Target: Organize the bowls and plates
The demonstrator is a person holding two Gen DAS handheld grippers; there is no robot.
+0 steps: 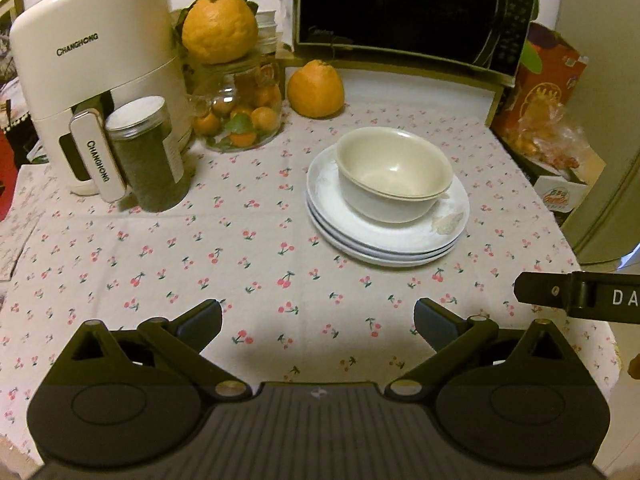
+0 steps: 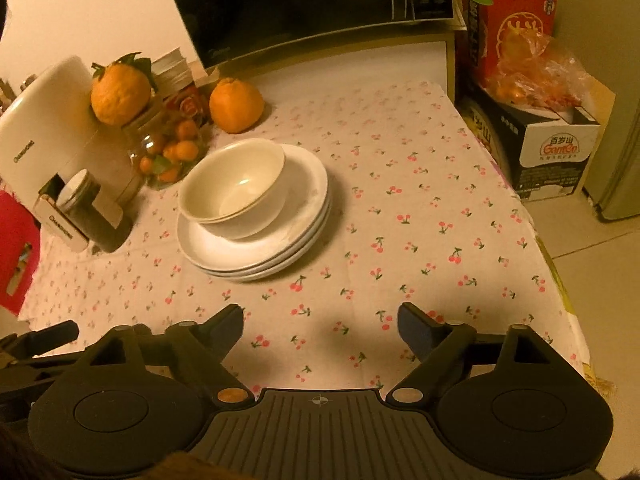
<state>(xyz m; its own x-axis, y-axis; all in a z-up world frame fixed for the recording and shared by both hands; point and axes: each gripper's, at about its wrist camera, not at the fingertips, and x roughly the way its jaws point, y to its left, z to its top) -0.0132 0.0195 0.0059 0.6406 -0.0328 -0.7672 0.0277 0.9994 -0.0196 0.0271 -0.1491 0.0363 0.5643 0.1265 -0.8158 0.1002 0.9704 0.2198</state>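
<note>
Table (image 1: pixel 248 264) in cherry-print cloth; near half bare, wide free space from 6 to 9 o'clock in the left wrist view. Right cloth edge runs 3 to 5 o'clock in the right wrist view, floor beyond it.

Left gripper (image 1: pixel 318 318): jaws spread wide, nothing between them, only cloth underneath. Right gripper (image 2: pixel 320 322): jaws also apart, empty. Both well apart from the dishes. Tip of the right gripper shows at 3 o'clock in the left wrist view.

Stack of plates (image 1: pixel 384 236) mid-table, about 1 o'clock from the left gripper, 11 o'clock from the right. At least three plates, rims aligned. Nested bowls (image 1: pixel 394 172) sit on the top plate, off-centre toward the far-left rim; two rims visible, inside empty.

Back edge crowded: microwave (image 1: pixel 404 8) at 12–1 o'clock, loose orange (image 1: pixel 316 88) in front of it. Glass jar (image 1: pixel 244 112) at 11 o'clock holds small oranges, with a big orange (image 1: pixel 220 26) on its lid. White appliance (image 1: pixel 100 52) at 10 o'clock, lidded canister (image 1: pixel 148 152) of dark contents just beside its handle. Cardboard boxes (image 2: pixel 548 148) off the right edge.
</note>
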